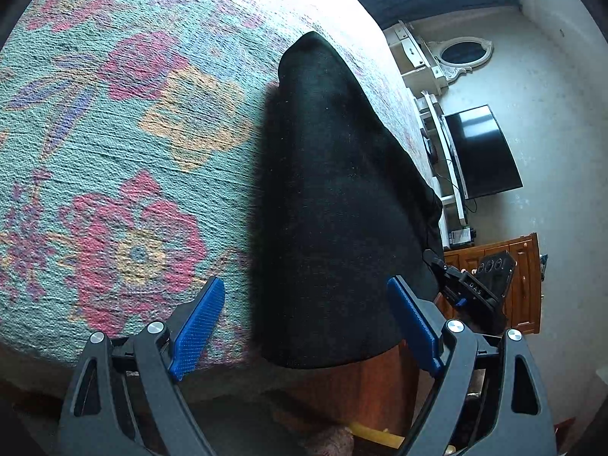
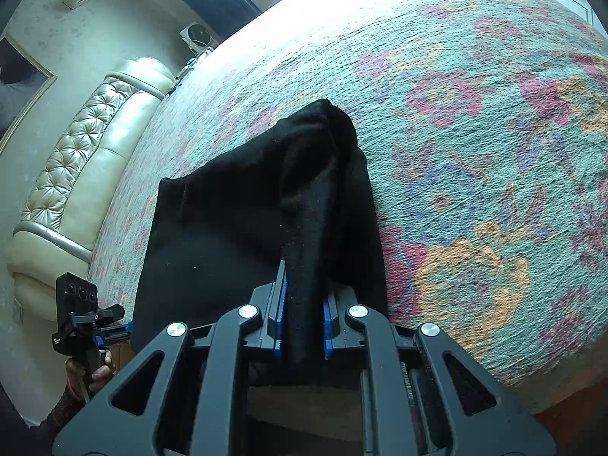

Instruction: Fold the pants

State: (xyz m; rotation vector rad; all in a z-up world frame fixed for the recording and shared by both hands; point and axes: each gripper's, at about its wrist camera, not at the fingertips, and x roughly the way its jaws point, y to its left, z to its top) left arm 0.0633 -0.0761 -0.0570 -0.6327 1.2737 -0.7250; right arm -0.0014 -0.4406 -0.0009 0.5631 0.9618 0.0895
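Note:
The black pants (image 1: 334, 205) lie on a floral bedspread (image 1: 114, 152), with the near end hanging over the bed's edge. My left gripper (image 1: 306, 304) is open, its blue fingers on either side of the pants' near end, holding nothing. In the right wrist view the pants (image 2: 212, 239) lie partly folded, and my right gripper (image 2: 303, 304) is shut on a raised fold of the black cloth. The right gripper also shows in the left wrist view (image 1: 461, 288) at the pants' right edge. The left gripper shows in the right wrist view (image 2: 81, 323) at lower left.
The bedspread (image 2: 475, 152) covers a wide bed. A cream tufted headboard (image 2: 87, 159) stands at its left. A TV (image 1: 480, 152), a white shelf unit (image 1: 429, 76) and a wooden cabinet (image 1: 520, 281) stand beyond the bed's right side.

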